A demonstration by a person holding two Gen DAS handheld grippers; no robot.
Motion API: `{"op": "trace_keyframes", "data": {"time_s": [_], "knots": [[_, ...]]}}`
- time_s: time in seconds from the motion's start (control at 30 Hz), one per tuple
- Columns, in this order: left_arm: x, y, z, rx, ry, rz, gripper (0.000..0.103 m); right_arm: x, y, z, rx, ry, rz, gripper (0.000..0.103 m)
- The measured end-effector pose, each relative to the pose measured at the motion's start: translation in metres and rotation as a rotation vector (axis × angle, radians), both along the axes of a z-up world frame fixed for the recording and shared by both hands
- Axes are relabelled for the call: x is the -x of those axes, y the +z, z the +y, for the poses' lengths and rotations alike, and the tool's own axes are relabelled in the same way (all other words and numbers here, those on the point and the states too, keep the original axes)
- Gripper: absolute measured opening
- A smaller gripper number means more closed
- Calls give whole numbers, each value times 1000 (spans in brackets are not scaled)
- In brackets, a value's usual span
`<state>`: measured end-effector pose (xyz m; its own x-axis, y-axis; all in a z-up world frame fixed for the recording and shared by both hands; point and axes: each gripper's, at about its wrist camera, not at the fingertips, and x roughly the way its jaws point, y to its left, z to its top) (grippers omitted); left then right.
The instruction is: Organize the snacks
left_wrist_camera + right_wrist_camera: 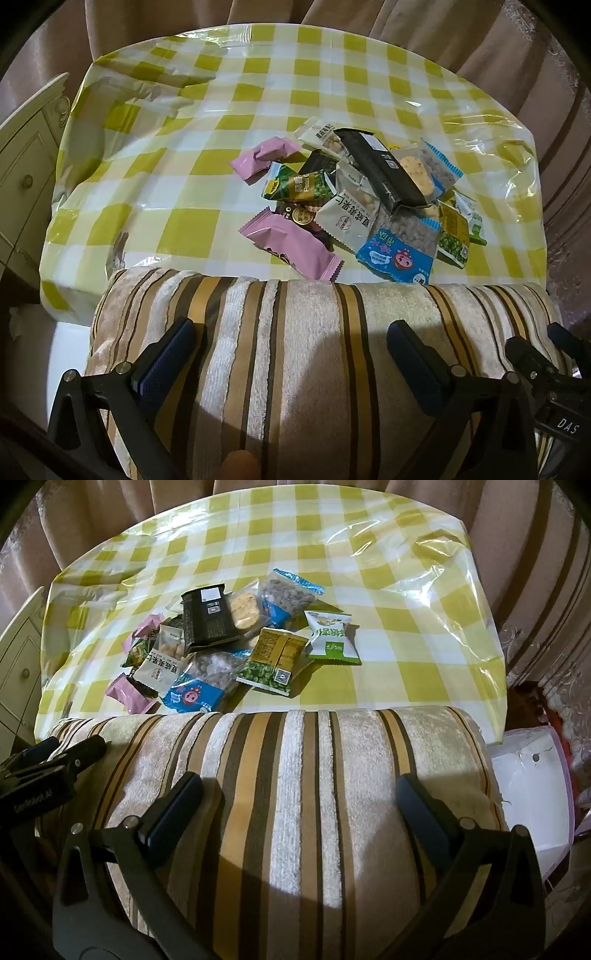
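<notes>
Striped plush fabric (295, 350), a cushion or padded backrest in cream, brown and gold, fills the space under and between both pairs of fingers; its lower part runs out of each picture, so what it belongs to cannot be told. Both fingers of the left gripper (290, 339) stand wide apart over that fabric with nothing between them, and those of the right gripper (299, 794) are spread just as wide and equally bare. In the left wrist view, a black piece of the other gripper cuts in at the right edge; a small blurred tan shape at the bottom edge cannot be made out.

Beyond the fingertips, past the far edge of the fabric, lies the counter (229, 110) under a glossy yellow-and-white checked cloth. On it sits the heap of snack packets (354, 192): a pink wrapper (291, 245) nearest the fabric, a blue-and-clear bag (402, 243) beside it, and a long black packet (380, 170) lying on top of the rest. Several packets are half buried, so their number is unclear. From the right wrist view a green-and-white packet (332, 637) lies at the heap's right edge.

Glare on the cloth hides its folds. Pinkish curtains (535, 554) hang behind, and a white container (532, 786), cut off, sits right of the right fingers.
</notes>
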<state>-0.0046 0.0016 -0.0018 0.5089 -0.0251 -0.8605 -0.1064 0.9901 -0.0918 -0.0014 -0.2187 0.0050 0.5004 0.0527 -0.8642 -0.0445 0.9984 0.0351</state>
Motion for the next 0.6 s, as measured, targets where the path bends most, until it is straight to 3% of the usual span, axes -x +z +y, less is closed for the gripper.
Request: {"op": "trace_keyframes", "data": {"time_s": [0.6], "knots": [[0,2,1,-3,4,-1,103,2,0,0,-5,-5,-23,103]]}}
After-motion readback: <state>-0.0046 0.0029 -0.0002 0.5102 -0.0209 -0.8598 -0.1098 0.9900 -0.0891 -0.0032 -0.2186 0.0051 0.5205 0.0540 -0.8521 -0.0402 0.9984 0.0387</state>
